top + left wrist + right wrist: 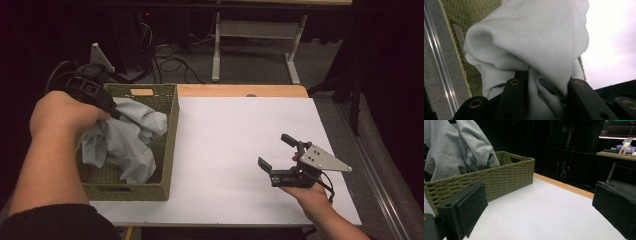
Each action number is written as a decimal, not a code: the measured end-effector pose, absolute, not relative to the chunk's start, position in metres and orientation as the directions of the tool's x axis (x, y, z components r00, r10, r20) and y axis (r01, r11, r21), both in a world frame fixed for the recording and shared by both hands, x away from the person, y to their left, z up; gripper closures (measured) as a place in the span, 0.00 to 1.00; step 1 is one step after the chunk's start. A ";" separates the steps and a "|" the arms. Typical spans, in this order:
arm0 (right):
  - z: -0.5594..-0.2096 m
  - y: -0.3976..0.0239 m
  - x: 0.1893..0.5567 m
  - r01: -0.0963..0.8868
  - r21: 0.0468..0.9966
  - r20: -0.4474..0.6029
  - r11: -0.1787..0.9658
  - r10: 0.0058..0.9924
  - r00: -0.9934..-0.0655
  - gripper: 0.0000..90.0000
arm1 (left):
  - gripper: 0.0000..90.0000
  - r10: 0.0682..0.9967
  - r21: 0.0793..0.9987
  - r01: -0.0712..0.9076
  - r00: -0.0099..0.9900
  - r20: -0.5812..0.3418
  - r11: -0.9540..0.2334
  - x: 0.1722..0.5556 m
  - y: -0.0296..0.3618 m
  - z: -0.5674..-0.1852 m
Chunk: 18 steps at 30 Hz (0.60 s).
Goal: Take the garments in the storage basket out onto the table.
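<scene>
No writing reads clearly. The left hand-held gripper (544,87) grasps a pale grey garment (127,137) over the green woven basket (167,145). The right hand-held gripper (276,152) rests released on the white desk (235,140); the room behind is dark.

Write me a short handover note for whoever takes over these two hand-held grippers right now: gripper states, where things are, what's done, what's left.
Left hand-held gripper: shut on the light grey shirt, bunched between its jaws above the green woven basket.
Right hand-held gripper: open, holding nothing, over the white table surface.
Done: shirt gripped and partly raised; its lower folds hang inside the basket.
Left: probably lift it clear onto the white surface, where the right gripper could help.
</scene>
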State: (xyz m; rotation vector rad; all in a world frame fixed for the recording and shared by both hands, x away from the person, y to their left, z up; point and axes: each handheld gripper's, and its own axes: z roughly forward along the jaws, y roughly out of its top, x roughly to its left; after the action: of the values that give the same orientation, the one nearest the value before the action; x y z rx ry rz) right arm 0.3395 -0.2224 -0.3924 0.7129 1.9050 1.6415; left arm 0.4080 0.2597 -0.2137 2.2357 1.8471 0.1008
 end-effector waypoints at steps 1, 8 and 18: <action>-0.393 -0.222 0.340 0.053 0.991 -0.048 0.126 0.686 -0.726 0.01 | 0.83 0.976 0.230 0.958 0.197 -0.097 -0.171 0.408 0.260 -0.212; -0.393 -0.222 0.340 0.054 0.990 -0.048 0.128 0.683 -0.729 0.01 | 0.83 0.977 0.226 0.959 0.195 -0.090 -0.171 0.406 0.258 -0.202; -0.393 -0.222 0.340 0.055 0.990 -0.049 0.129 0.683 -0.729 0.01 | 0.83 0.977 0.234 0.957 0.197 -0.085 -0.173 0.406 0.254 -0.184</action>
State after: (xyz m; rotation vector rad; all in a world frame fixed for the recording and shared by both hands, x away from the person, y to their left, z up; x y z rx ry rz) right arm 0.3396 -0.2217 -0.3929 0.7088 1.9110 1.6417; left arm 0.4057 0.2539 -0.1838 2.2369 1.8495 0.1229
